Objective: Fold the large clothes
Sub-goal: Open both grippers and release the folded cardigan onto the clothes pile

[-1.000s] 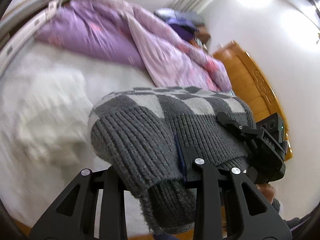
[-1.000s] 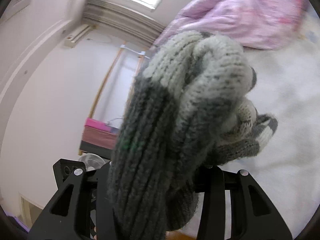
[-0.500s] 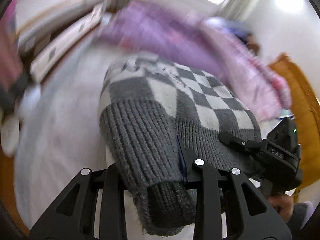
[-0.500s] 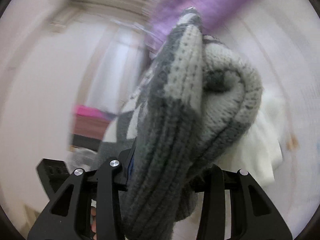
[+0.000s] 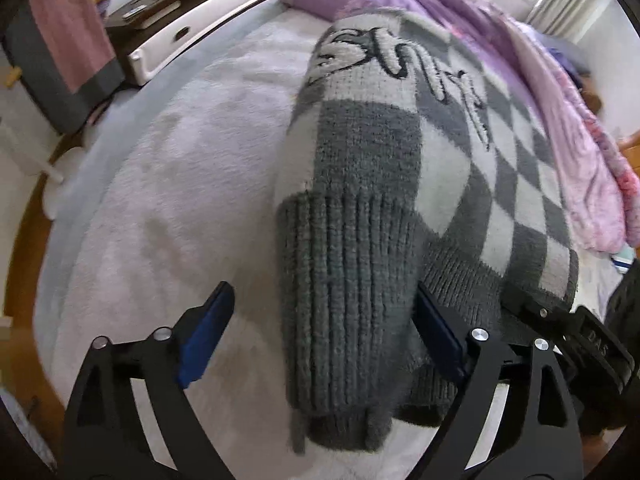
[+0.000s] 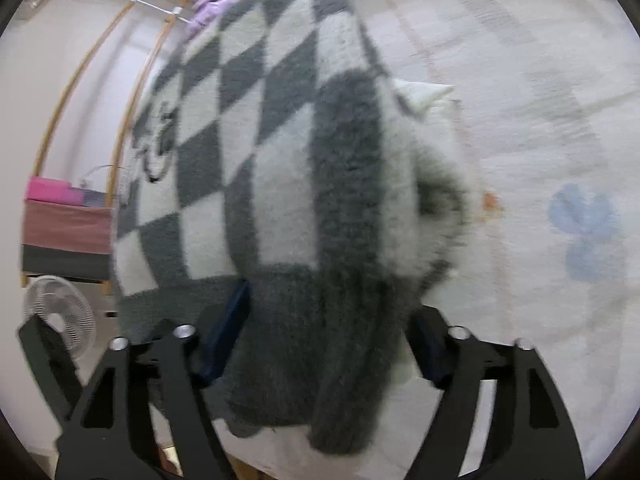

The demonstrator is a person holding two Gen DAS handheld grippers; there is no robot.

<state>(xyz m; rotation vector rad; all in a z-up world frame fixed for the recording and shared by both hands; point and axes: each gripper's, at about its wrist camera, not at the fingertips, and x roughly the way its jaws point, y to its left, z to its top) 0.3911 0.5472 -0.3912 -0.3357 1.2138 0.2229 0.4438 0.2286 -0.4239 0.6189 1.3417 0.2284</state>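
A folded grey-and-white checkered knit sweater (image 5: 400, 168) with raised lettering lies on the pale fleece blanket (image 5: 168, 184) of the bed. Its ribbed grey hem faces me. My left gripper (image 5: 320, 332) is open, its jaws spread wide around the hem's left fold; the left pad stands clear of the cloth. In the right wrist view the same sweater (image 6: 256, 152) fills the middle. My right gripper (image 6: 328, 340) is open, its blue pads either side of the hem's thick fold. The right gripper's body also shows in the left wrist view (image 5: 580, 344).
A purple-pink quilt (image 5: 540, 80) is bunched along the far side of the bed. A white drawer unit (image 5: 208, 28) and a pink-and-grey draped rack (image 5: 68, 52) stand left. A floor fan (image 6: 60, 316) and wooden rails (image 6: 132, 52) show left of the bed.
Both grippers lowered the folded sweater onto the bed and opened their jaws, letting go of the hem. The views swung down towards the blanket.
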